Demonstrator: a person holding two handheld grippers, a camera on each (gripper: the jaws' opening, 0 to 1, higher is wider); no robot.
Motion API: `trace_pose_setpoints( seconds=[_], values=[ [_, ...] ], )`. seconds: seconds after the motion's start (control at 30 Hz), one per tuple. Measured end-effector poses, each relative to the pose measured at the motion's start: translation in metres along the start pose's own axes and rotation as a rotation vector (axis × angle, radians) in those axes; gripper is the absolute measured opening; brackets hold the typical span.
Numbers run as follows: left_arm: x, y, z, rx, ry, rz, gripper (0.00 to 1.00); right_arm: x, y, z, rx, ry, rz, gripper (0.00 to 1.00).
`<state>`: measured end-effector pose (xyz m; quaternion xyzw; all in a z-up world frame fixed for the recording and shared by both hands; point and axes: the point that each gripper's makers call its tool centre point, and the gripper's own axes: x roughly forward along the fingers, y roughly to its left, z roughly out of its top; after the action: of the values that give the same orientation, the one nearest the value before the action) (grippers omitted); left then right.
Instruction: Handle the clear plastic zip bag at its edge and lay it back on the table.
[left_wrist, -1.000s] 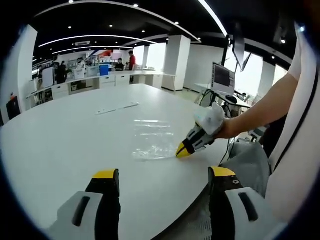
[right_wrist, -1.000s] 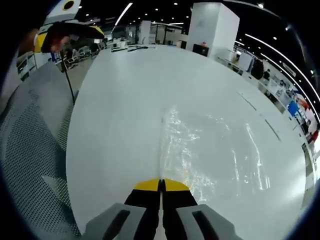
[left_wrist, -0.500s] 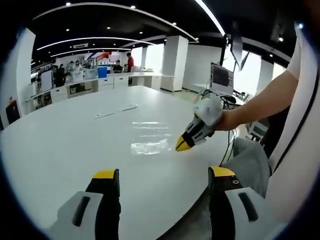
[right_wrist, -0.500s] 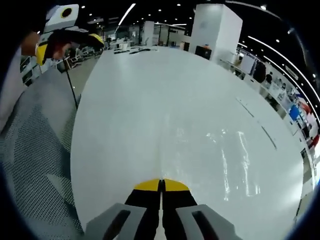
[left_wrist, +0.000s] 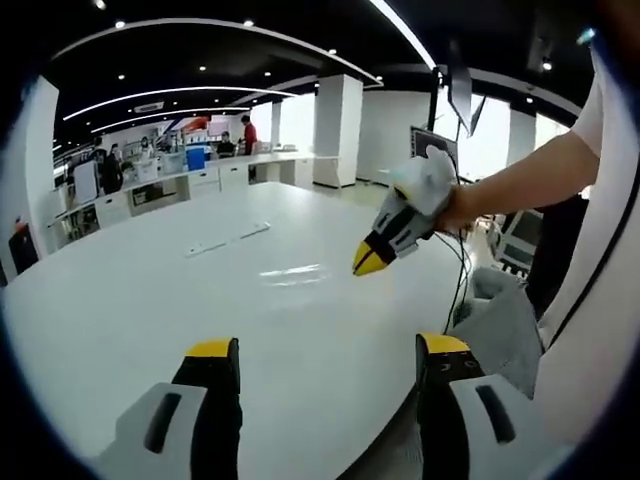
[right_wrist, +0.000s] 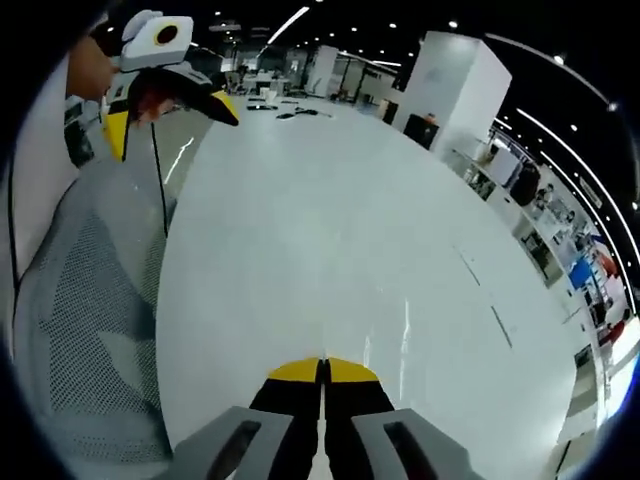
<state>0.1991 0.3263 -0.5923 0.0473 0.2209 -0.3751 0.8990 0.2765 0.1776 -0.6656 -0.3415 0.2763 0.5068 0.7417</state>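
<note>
- Reading any brand, label or writing is not possible at this size.
- Lying flat on the large white oval table (left_wrist: 130, 300), the clear plastic zip bag (left_wrist: 292, 271) shows as a faint glossy patch well inside the table's near edge, with open white surface all around it.
- Raised above the table, the right gripper (left_wrist: 366, 262) has its yellow tips pressed together with nothing visible between them; half a second ago it hung lower, just beside the bag.
- Hovering beside the table's edge, the left gripper (left_wrist: 325, 360) has its jaws spread wide and empty.
- Sitting just beyond that edge is a grey mesh chair (right_wrist: 85, 340).
</note>
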Motion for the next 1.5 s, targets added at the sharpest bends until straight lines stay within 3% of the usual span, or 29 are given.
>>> trace_pose_setpoints(
  seconds=[0.77,1.17,1.5],
  values=[
    [-0.012,0.002,0.036,0.100,-0.040,-0.018,0.60,-0.058,0.006,0.062,-0.046,-0.096,-0.008,0.00],
    [-0.017,0.006,0.056,0.143,-0.067,-0.019,0.57,-0.076,0.011,0.075,-0.087,-0.107,0.004,0.00],
    [-0.018,0.009,0.066,0.225,-0.027,-0.054,0.48,-0.090,0.019,0.081,-0.121,-0.115,0.031,0.00]
  ],
)
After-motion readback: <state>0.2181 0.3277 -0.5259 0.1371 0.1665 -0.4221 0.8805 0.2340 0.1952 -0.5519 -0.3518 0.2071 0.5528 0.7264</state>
